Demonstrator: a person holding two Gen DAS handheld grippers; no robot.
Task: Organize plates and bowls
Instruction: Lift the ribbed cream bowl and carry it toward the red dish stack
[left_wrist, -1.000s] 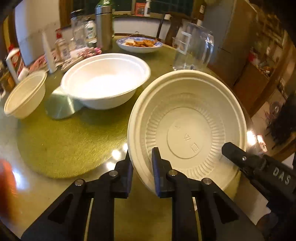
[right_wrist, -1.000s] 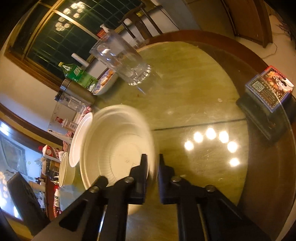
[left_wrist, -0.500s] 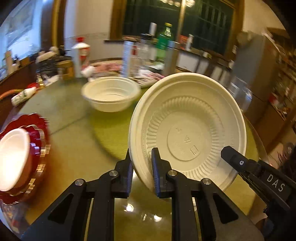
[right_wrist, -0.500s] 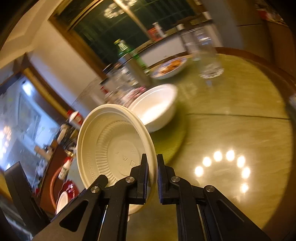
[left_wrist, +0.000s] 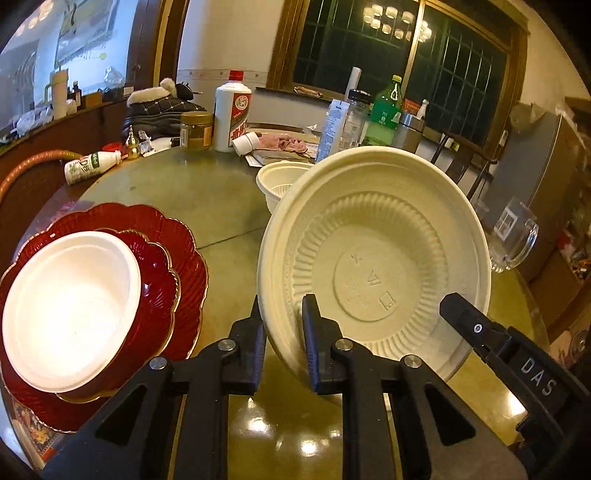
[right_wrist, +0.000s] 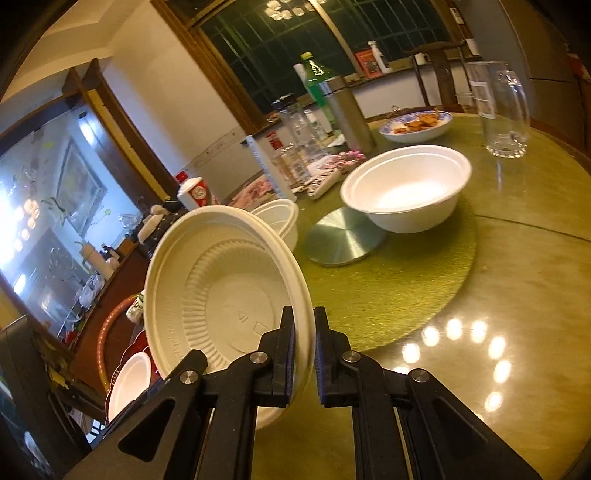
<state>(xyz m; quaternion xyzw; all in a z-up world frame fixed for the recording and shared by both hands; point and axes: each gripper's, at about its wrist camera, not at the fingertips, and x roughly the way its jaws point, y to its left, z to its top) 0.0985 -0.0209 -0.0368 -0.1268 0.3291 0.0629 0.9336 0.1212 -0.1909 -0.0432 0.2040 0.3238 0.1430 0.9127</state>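
A cream ribbed bowl (left_wrist: 373, 266) hangs tilted above the table, its underside turned to both cameras. My left gripper (left_wrist: 282, 321) is shut on its lower left rim. My right gripper (right_wrist: 304, 332) is shut on the opposite rim of the same cream bowl (right_wrist: 221, 295); one of its fingers (left_wrist: 476, 328) shows at the right of the left wrist view. At lower left lie stacked red scalloped plates (left_wrist: 177, 240) with a white bowl (left_wrist: 70, 306) on top. A smaller cream bowl (left_wrist: 277, 181) stands behind the held one. A large white bowl (right_wrist: 406, 188) sits on the green mat (right_wrist: 406, 288).
A round metal disc (right_wrist: 343, 240) lies beside the large white bowl. Bottles, jars and a steel flask (right_wrist: 347, 110) crowd the far side of the table. A glass jug (right_wrist: 502, 107) and a plate of food (right_wrist: 417, 125) stand at the far right.
Both grippers have swung left across the table with the cream bowl held between them. The red plates with the white bowl have come into view; the large white bowl has dropped behind.
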